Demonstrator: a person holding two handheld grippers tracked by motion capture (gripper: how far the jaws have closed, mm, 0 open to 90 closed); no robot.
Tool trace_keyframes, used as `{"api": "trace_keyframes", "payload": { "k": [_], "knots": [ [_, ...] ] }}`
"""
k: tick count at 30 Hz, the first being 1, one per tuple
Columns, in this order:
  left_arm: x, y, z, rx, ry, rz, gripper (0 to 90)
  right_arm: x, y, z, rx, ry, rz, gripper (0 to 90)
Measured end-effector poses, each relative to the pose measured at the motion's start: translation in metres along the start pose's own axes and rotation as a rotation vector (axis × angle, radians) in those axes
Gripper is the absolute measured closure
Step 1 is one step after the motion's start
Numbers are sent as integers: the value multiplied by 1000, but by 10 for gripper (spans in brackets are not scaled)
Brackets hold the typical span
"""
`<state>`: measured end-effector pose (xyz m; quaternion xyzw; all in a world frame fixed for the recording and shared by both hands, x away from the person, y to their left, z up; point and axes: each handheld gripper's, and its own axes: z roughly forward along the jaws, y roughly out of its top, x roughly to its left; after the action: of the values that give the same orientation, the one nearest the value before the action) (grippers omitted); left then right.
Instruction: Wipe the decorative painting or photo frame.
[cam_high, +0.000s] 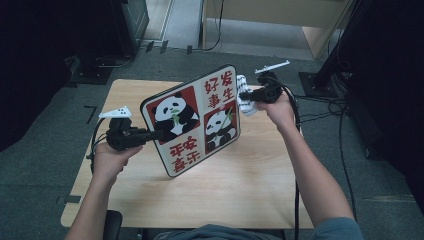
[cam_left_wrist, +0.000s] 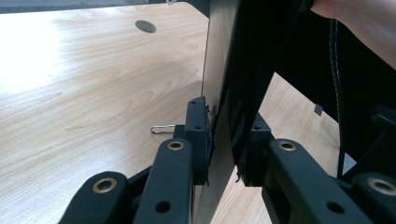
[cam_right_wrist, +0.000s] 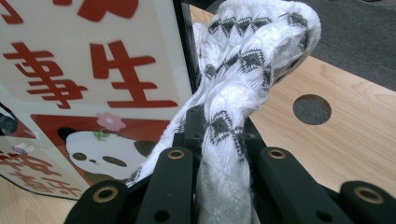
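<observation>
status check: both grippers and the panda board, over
Left gripper shut on panda board edge, board held tilted above table. Right gripper shut on white cloth beside board. Nothing in the way.

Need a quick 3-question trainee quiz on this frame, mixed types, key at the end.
1. True or false: the left tool is shut on the edge of the square panda-print board.
2. What does the right tool grip? A) white-and-grey braided rope B) metal clip C) cable
3. Is the board lying flat on the light wooden table or held tilted above it?

Key: 1 true; 2 A; 3 held tilted above it.
</observation>
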<state>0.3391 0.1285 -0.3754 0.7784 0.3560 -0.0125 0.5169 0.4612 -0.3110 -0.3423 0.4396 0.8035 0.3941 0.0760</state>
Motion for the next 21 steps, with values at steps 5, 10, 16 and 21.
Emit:
{"api": "trace_keyframes", "payload": {
  "k": [5, 10, 16, 21],
  "knots": [
    [0, 0, 0, -1, 0, 1, 780, -1, -6, 2, 0, 2, 9, 812],
    [0, 0, 0, -2, -1, -2, 780, -1, -12, 5, -4, 0, 11, 812],
    [1, 0, 0, -2, -7, -4, 779, -3, -21, 9, 1, 1, 16, 811],
    [1, 0, 0, -3, -6, -6, 778, -4, -29, 13, 9, 2, 25, 811]
  ]
}}
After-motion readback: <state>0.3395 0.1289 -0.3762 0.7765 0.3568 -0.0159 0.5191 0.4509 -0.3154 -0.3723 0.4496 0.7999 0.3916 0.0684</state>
